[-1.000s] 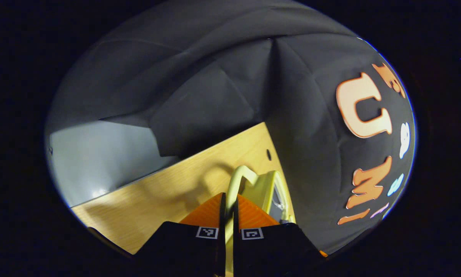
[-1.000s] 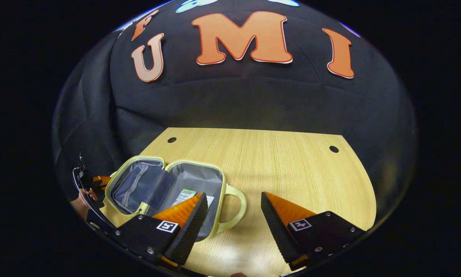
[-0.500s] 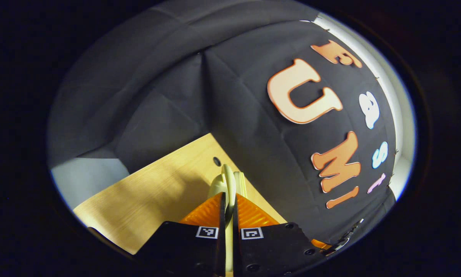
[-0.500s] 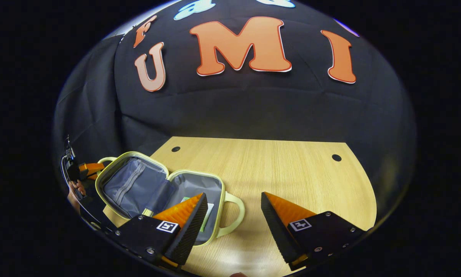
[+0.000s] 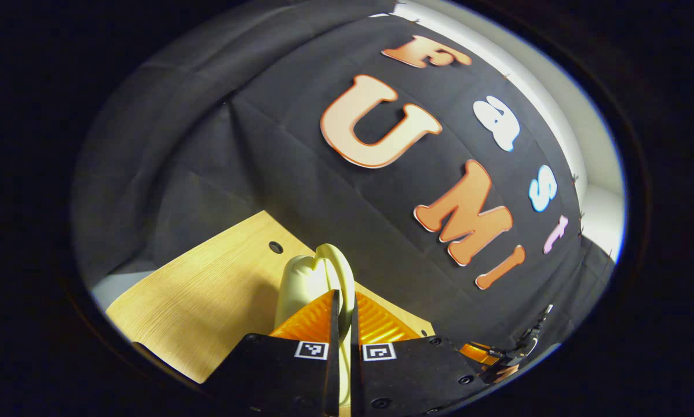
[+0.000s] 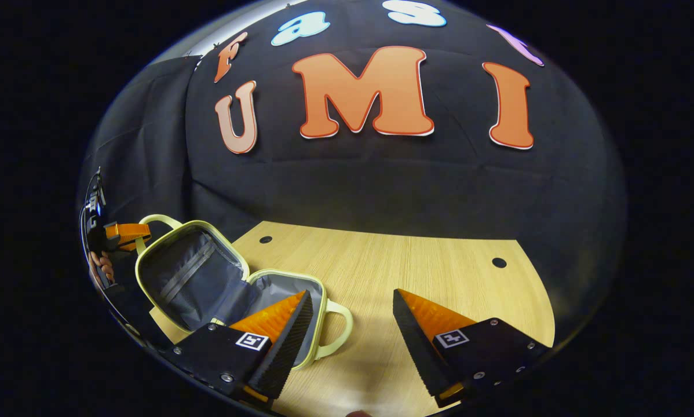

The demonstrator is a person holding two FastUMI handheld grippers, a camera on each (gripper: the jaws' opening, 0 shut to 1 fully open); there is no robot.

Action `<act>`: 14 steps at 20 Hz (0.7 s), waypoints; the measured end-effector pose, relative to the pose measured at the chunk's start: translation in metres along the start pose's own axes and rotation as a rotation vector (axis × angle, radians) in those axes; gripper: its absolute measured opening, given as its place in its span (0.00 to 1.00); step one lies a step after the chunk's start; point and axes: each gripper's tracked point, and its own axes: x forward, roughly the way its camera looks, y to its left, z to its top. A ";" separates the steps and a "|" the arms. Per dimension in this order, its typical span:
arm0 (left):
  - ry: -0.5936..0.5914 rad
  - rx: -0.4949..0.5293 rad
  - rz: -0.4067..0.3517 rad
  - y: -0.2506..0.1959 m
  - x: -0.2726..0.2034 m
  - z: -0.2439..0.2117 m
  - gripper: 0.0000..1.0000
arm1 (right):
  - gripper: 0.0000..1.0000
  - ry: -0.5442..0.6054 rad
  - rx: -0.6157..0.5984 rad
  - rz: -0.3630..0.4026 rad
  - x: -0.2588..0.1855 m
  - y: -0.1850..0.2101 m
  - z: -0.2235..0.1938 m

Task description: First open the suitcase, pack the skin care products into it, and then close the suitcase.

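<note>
Left tongs (image 5: 341,301): pressed together on the pale yellow-green handle (image 5: 341,269) of the suitcase lid, the strap pinched between both fingers; in the right gripper view these tongs (image 6: 128,230) sit at the far left, gripping the lid's handle (image 6: 153,220), with a hand (image 6: 101,269) behind them
Right tongs (image 6: 351,315): spread wide, holding nothing, hovering above the table (image 6: 416,272)
Suitcase (image 6: 208,289): small, pale yellow-green, with grey lining, on the left part of the table; lid tilted up at a steep slant, base flat on the wood, second handle (image 6: 336,327) sticking out toward the right tongs
Contents: cannot tell, the base is partly hidden by a finger (image 6: 277,324) of the right tongs
Table: light wood, two small round holes near the far edge
</note>
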 end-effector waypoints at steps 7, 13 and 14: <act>0.095 0.182 -0.100 -0.121 0.036 -0.053 0.07 | 0.89 -0.018 -0.015 0.042 -0.011 -0.021 -0.002; 0.219 0.270 -0.151 -0.185 0.087 -0.130 0.07 | 0.89 -0.023 -0.011 0.023 -0.021 -0.060 -0.007; 0.246 0.284 -0.163 -0.192 0.092 -0.144 0.07 | 0.89 -0.025 -0.002 0.020 -0.023 -0.067 -0.007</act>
